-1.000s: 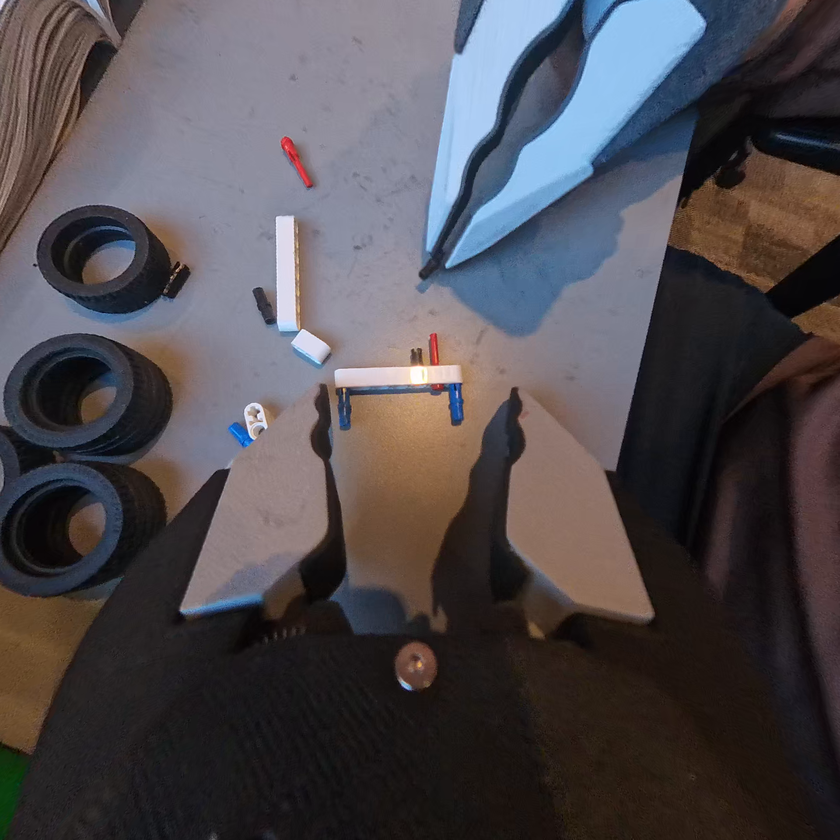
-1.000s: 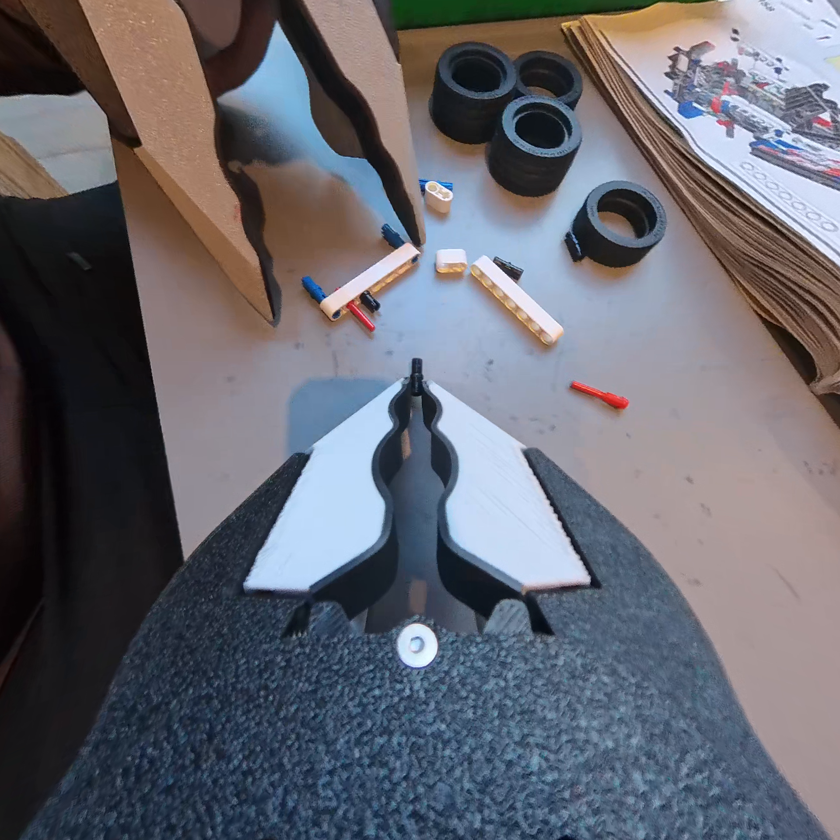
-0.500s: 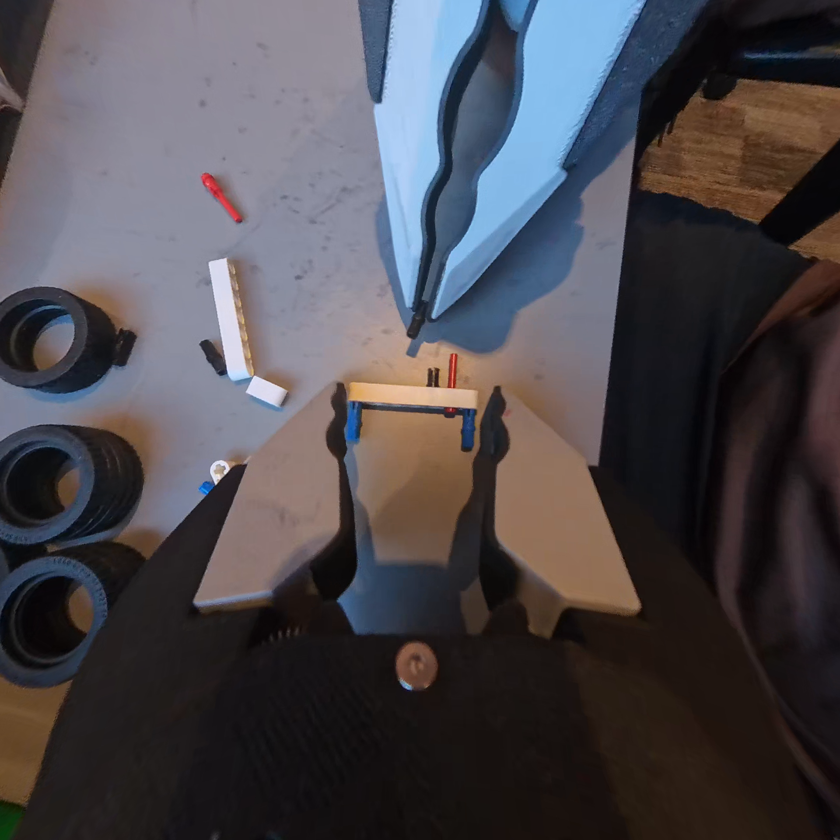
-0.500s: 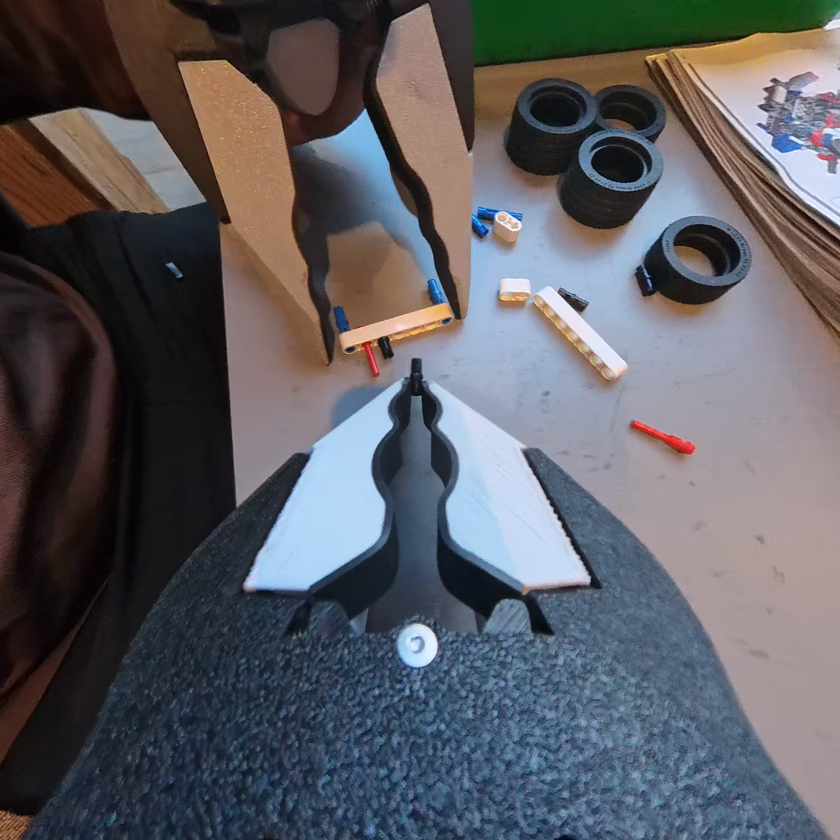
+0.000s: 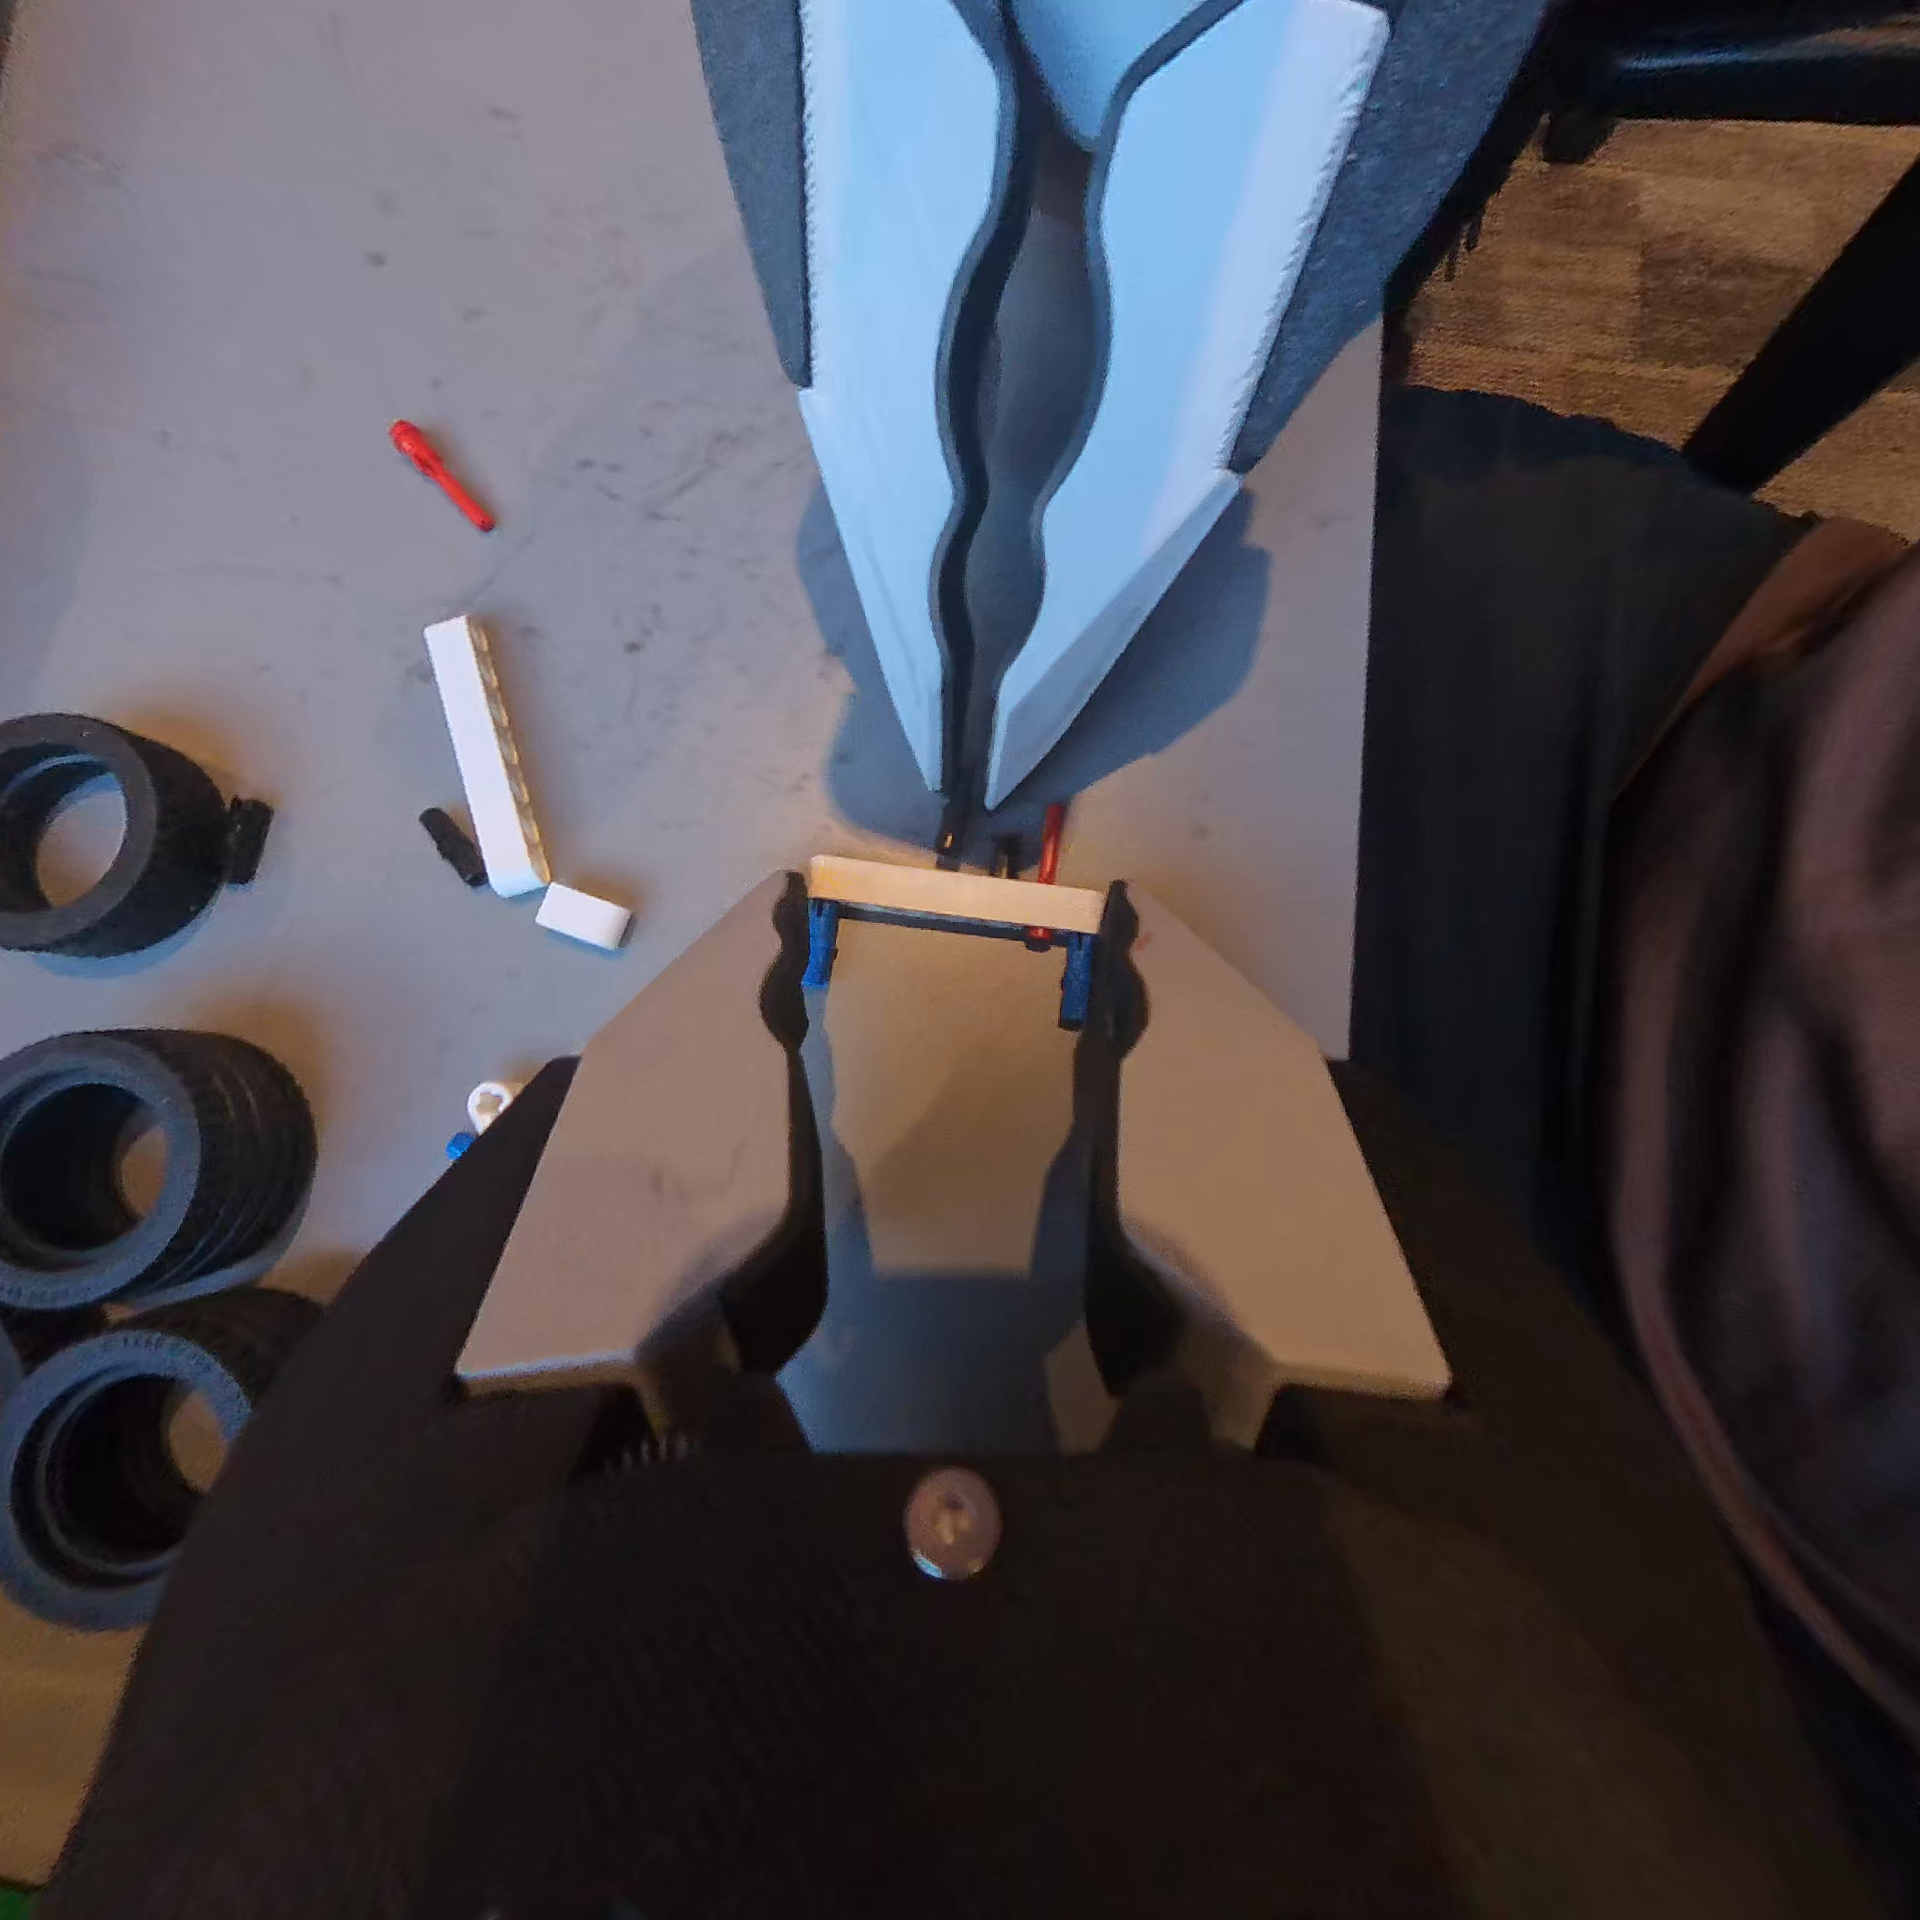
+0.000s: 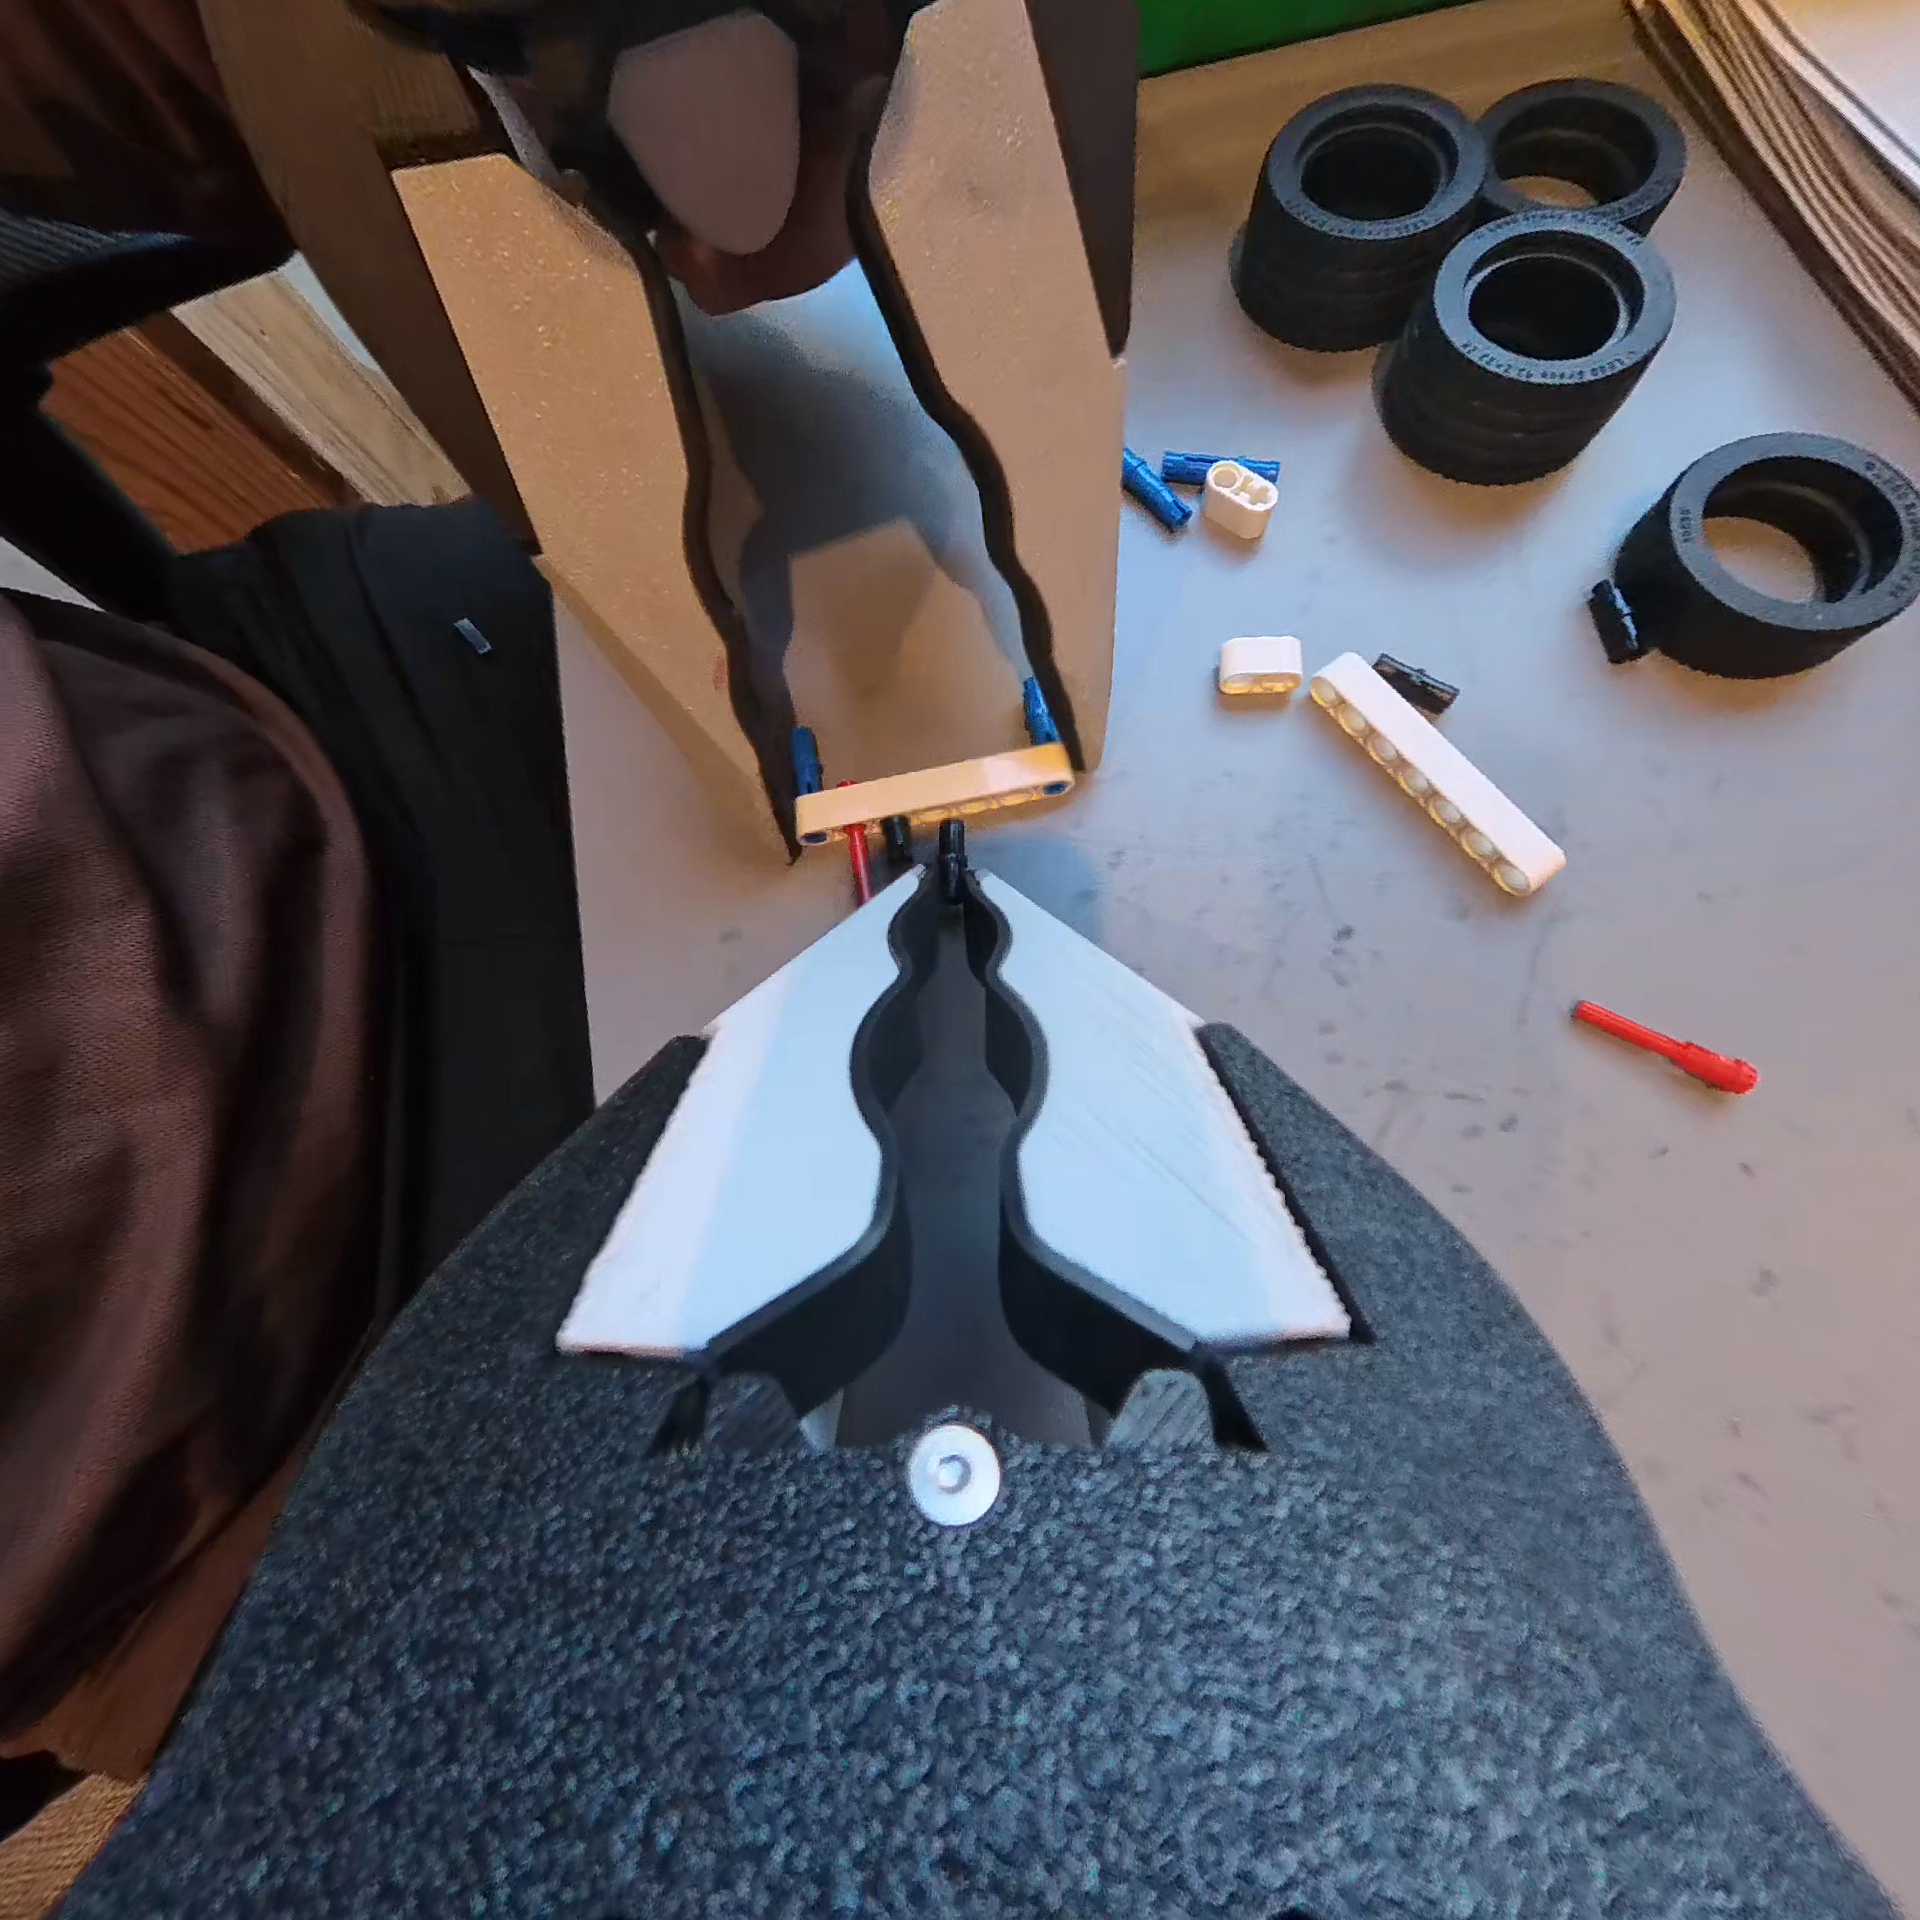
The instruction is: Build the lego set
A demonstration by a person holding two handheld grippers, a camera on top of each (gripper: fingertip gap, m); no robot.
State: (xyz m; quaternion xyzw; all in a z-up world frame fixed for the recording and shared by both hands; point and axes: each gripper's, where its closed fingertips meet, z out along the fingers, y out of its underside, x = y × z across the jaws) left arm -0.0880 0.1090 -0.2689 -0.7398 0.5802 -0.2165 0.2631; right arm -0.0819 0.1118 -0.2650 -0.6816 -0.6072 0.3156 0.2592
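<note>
While the left gripper (image 5: pixel 956 940) clamps the white beam (image 6: pixel 933 795) endwise just above the bench (image 6: pixel 1351 1039), the right gripper (image 6: pixel 948 878), fingers pinched on a black pin (image 6: pixel 950 840), must align it with 1 beam hole.

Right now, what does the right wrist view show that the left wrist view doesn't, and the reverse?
Only the right wrist view shows the edge of a brown paper stack on the grey table.

Only the left wrist view shows a black slanted bar beyond the table's edge.

Both show the left claw clamping the long white holed beam by its ends and the right claw shut on a short black pin at that beam. Both also show a loose white beam, a red axle and black rubber tyres.
</note>
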